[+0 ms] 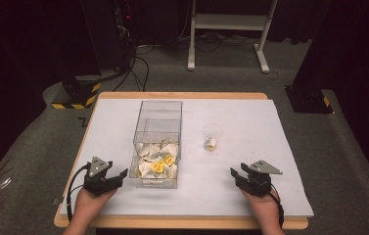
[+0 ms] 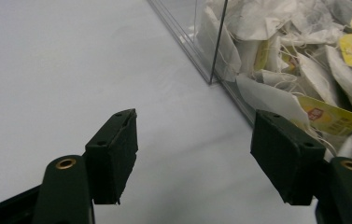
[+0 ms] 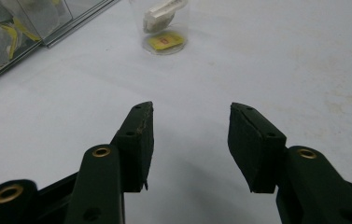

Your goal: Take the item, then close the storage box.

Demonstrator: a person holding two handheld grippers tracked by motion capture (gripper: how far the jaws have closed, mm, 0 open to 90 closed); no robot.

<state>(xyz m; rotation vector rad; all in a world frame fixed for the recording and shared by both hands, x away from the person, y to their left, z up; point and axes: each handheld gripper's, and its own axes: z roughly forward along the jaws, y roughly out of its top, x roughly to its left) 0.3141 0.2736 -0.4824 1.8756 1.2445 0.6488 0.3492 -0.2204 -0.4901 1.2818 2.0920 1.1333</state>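
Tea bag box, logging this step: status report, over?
Left hand-held gripper open beside tea bag box. Right hand-held gripper open, empty. One bag in cup. Nothing in the way.

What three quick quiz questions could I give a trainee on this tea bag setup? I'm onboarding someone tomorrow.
1. True or false: the left gripper holds a tea bag.
2. What lies inside the clear cup? A) a tea bag with a yellow tag B) a spoon C) nothing
3. Which gripper is nearer the clear box of tea bags?

Key:
1. False; its jaws stand open with only table between them.
2. A
3. The left gripper; the right gripper rests apart, below the cup, jaws open too.
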